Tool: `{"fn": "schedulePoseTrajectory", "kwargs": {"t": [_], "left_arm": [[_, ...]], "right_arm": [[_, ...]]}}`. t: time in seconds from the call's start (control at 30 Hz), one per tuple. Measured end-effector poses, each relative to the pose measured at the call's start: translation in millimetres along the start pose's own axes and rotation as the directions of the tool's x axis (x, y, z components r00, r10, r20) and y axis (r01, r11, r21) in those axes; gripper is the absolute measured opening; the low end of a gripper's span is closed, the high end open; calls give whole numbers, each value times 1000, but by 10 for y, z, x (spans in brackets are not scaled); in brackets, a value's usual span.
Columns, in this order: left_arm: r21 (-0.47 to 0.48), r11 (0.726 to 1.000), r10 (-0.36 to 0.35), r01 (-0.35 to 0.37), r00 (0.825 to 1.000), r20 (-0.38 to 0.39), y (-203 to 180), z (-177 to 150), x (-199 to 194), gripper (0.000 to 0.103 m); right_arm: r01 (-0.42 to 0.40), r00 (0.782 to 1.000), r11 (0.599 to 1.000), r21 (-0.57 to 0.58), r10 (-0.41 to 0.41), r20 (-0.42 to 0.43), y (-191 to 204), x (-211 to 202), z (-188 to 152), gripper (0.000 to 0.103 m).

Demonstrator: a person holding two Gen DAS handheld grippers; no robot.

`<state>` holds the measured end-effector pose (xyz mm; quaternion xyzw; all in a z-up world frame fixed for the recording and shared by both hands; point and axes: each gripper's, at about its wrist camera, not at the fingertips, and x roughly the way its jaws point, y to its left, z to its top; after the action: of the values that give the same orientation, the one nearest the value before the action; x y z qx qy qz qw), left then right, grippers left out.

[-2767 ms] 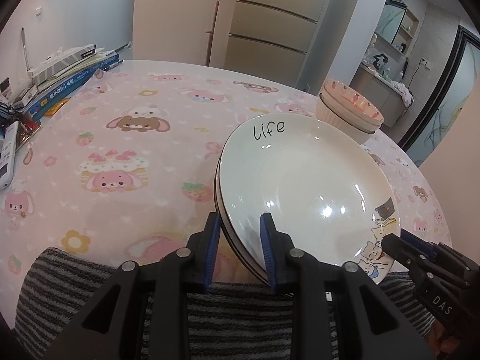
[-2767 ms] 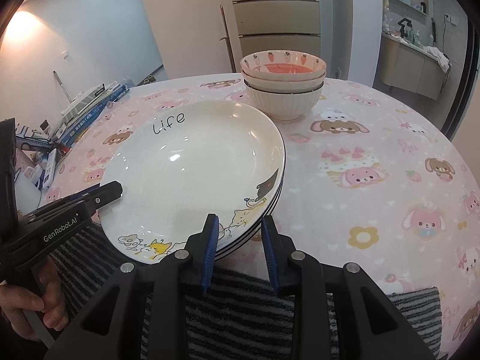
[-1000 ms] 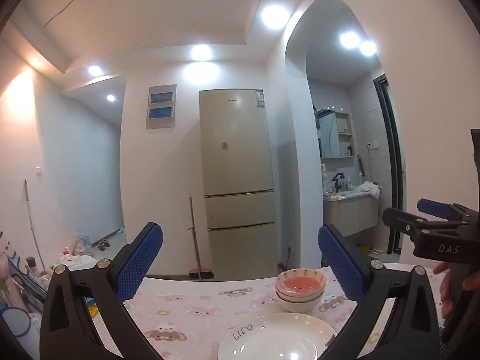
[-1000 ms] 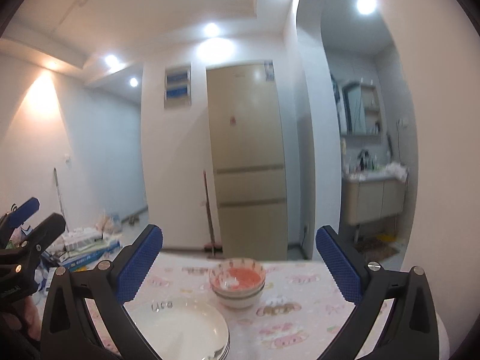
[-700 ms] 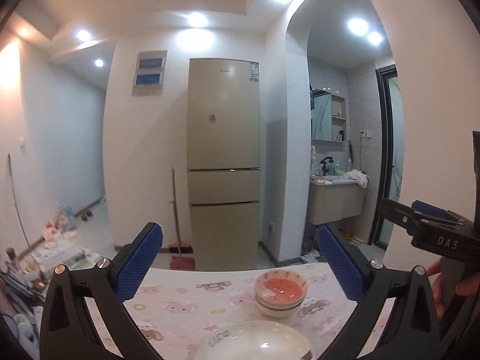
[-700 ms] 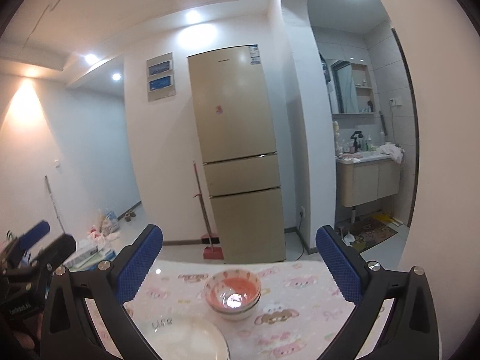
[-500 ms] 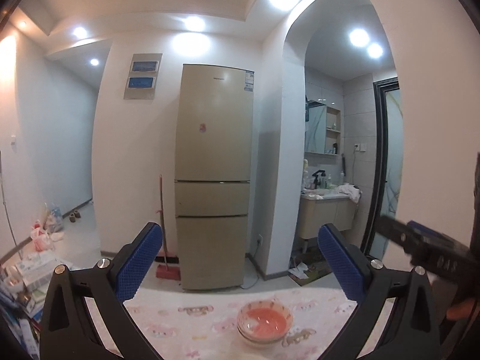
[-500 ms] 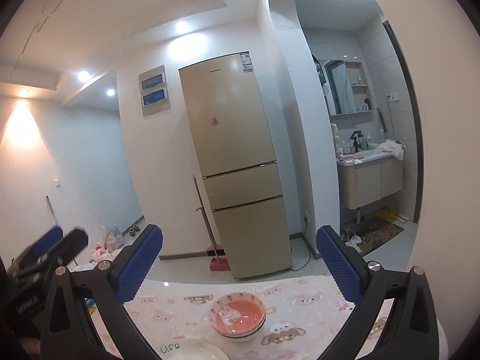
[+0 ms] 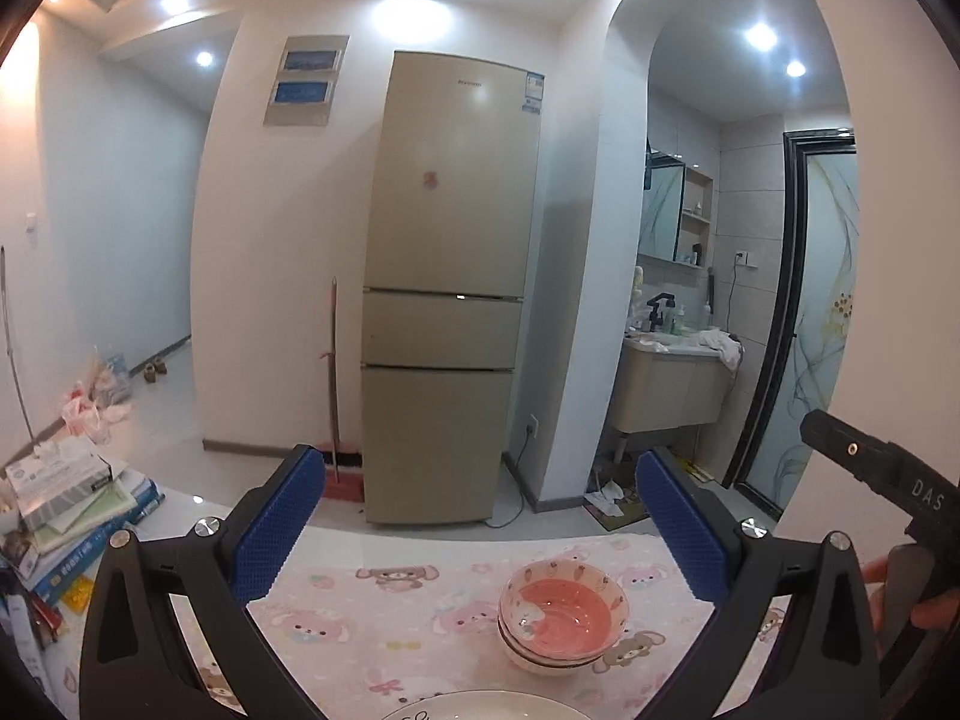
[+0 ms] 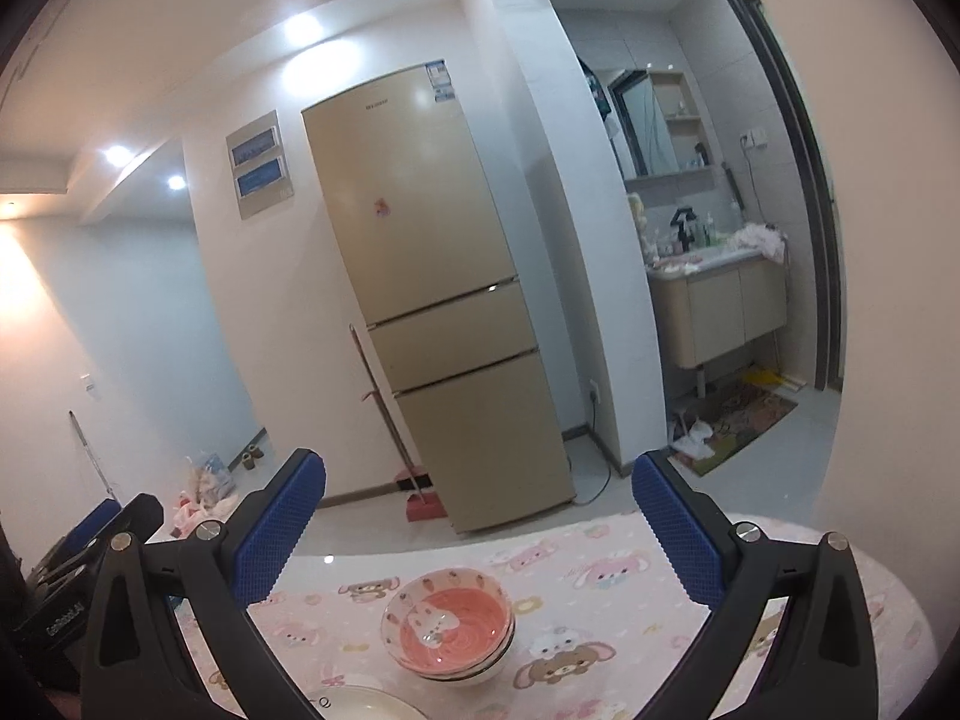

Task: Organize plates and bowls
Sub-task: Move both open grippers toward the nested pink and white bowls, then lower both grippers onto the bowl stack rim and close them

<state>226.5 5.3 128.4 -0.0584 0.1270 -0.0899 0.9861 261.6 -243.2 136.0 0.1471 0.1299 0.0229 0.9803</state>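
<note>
Three-door beige fridge against the far wall; a small blue-and-white label at its top right corner, print too small to read. A long-handled broom leans just beside its left edge. Through the arch to the right, a bathroom vanity with bottles and a cloth on top.

Desk under a pink cartoon-animal cloth. On its left edge, a pile of books and boxes; the writing on them is illegible.

Plates: only the white rim shows at the bottom edge of the left view; in the right view the rim carries handwritten letters, cut off.

Stacked bowls, pink inside with a carrot-pattern rim, on the desk just beyond the plates, apart from them.

Left tool: blue pads spread wide, gripping nothing, held above the desk, nothing between it and the bowls. Right tool: likewise wide and empty. The right tool's body, seen from the left view, reads "DAS"; the left tool's body, in the right view, reads "GenRobot.AI".
</note>
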Motion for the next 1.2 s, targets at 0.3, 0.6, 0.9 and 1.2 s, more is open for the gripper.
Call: {"fn": "schedulePoseTrajectory", "kwargs": {"t": [0.3,0.6,0.9,1.2], "left_arm": [[27,1000,-7,13,977,-212,-54,-295,602,103],[33,999,7,7,914,-406,-121,-764,1148,103],[27,1000,10,7,815,-580,-160,-1178,1485,103],[-23,998,-59,57,782,-620,-178,-1314,1587,103]], "right_arm": [[20,974,998,-54,-31,-226,-27,638,-256,103],[39,920,997,68,-9,-391,-291,1166,-573,103],[28,807,986,167,76,-586,-400,1703,-1123,103],[28,737,961,277,167,-655,-501,1969,-1449,103]]}}
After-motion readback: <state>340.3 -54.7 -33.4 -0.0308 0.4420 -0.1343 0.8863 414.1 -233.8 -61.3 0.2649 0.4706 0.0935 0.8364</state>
